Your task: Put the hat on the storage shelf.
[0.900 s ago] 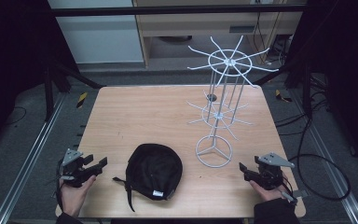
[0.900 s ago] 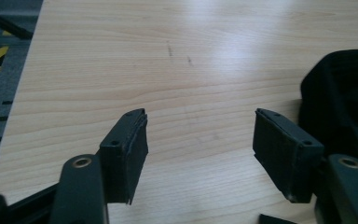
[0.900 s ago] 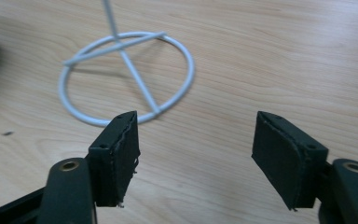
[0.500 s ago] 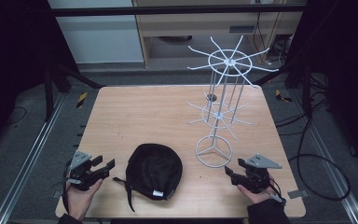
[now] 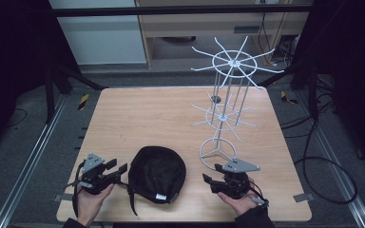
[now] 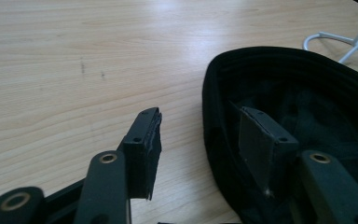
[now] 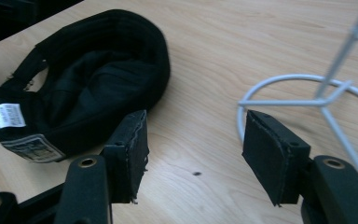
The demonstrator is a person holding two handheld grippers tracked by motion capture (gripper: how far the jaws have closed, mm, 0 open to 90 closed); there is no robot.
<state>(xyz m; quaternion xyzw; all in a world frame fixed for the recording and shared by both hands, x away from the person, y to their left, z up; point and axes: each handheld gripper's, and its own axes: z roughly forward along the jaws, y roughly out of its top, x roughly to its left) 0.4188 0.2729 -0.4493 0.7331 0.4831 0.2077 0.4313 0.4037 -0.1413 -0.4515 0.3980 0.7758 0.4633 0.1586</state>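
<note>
A black cap (image 5: pixel 157 173) lies upside down on the wooden table (image 5: pixel 147 118), near the front edge, with a white label (image 7: pixel 9 116) on its inner band. My left gripper (image 5: pixel 117 166) is open at the cap's left rim. In the left gripper view (image 6: pixel 200 140) one jaw is over the bare table and the other over the cap's (image 6: pixel 307 93) hollow, with the rim between them. My right gripper (image 5: pixel 211 173) is open to the right of the cap. In the right gripper view (image 7: pixel 196 154) its jaws hold nothing, and the cap (image 7: pixel 88 79) lies ahead to the left.
A white wire display rack (image 5: pixel 225 114) with two tiers of spokes stands at the right of the table. Its ring base (image 7: pixel 303 88) lies just beyond my right gripper's far jaw. Dark floor, rails and cables surround the table.
Both hands have moved inward toward the cap: the left gripper to the right up to its rim, the right gripper to the left past the rack's base. The cap has not moved.
</note>
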